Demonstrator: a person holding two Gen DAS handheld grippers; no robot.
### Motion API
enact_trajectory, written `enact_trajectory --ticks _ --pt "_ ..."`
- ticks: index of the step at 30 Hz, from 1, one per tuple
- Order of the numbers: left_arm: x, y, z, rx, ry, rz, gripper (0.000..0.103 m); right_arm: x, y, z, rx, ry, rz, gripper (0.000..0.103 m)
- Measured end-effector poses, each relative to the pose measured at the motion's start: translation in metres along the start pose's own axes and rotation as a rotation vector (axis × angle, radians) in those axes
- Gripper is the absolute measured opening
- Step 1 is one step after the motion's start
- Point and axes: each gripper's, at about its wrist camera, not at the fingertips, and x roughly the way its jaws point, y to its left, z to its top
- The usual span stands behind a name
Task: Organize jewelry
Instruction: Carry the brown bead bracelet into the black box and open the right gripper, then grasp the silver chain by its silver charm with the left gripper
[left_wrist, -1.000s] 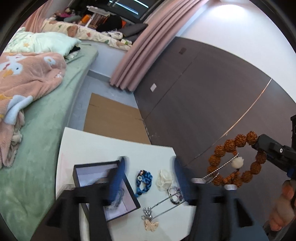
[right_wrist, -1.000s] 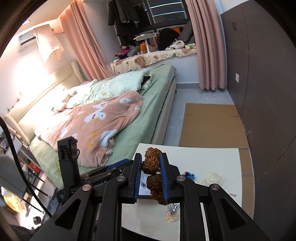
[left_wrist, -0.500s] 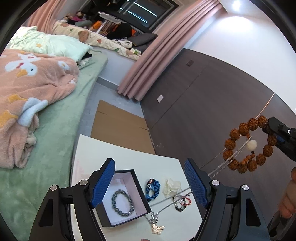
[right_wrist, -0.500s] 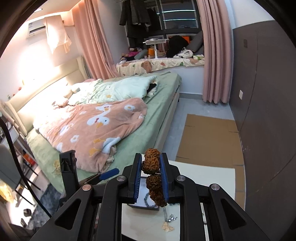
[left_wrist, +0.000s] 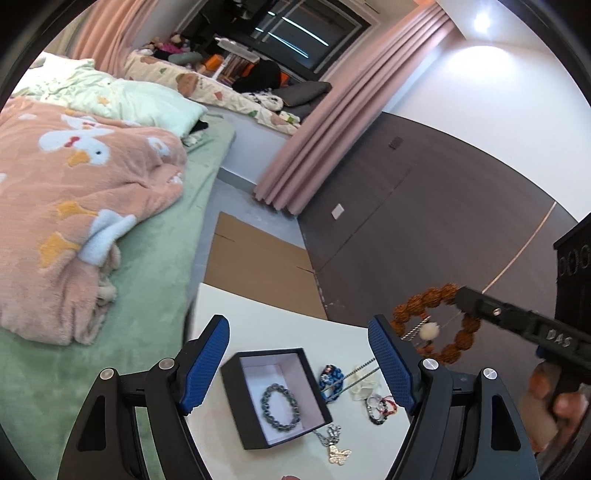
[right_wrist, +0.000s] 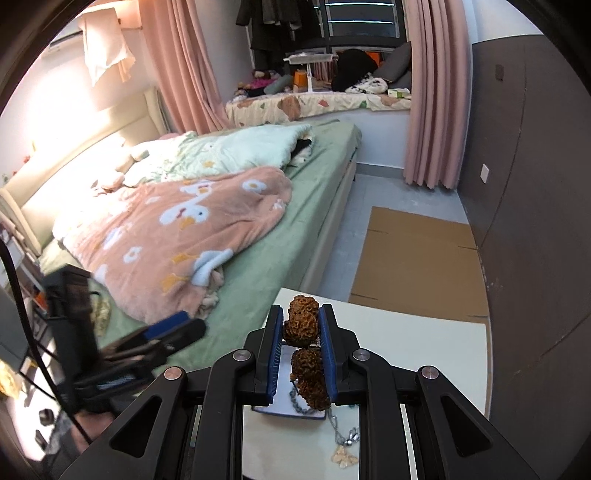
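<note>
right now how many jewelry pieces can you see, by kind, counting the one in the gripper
bracelets: 4 (brown seed-bead bracelet in the right gripper, grey bead bracelet in the box, blue bracelet, dark and red bracelet)
necklaces: 1 (butterfly pendant necklace)
white flower piece: 1
total: 6

White table (left_wrist: 258, 328), open black box (left_wrist: 275, 397), blue bracelet (left_wrist: 330, 380), butterfly necklace (left_wrist: 338, 452), small bracelets (left_wrist: 380, 404) lying on it.

Five bracelets (left_wrist: 279, 407), one necklace (left_wrist: 334, 441), one box (left_wrist: 236, 391), two grippers (left_wrist: 299, 365)
</note>
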Motion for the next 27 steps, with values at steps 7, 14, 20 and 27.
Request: enact_trajectory --ticks 7,14,20,27 --pt "-0.001 0.010 0.002 -0.022 -0.001 0.019 0.078 0.021 0.000 -0.005 0.052 -0.031 0.056 0.021" --pt "-0.001 0.011 0.000 -0.018 0.003 0.027 0.078 0.080 0.006 -0.038 0.029 0.162 0.116 0.028" --pt "0.008 0.010 -0.006 -0.018 0.026 0.025 0.078 0.070 -0.033 -0.066 0.170 0.165 0.102 0.031" --pt "0.024 -0.010 -0.021 0.024 0.080 0.005 0.078 0.040 -0.079 -0.108 0.364 0.089 0.094 0.054"
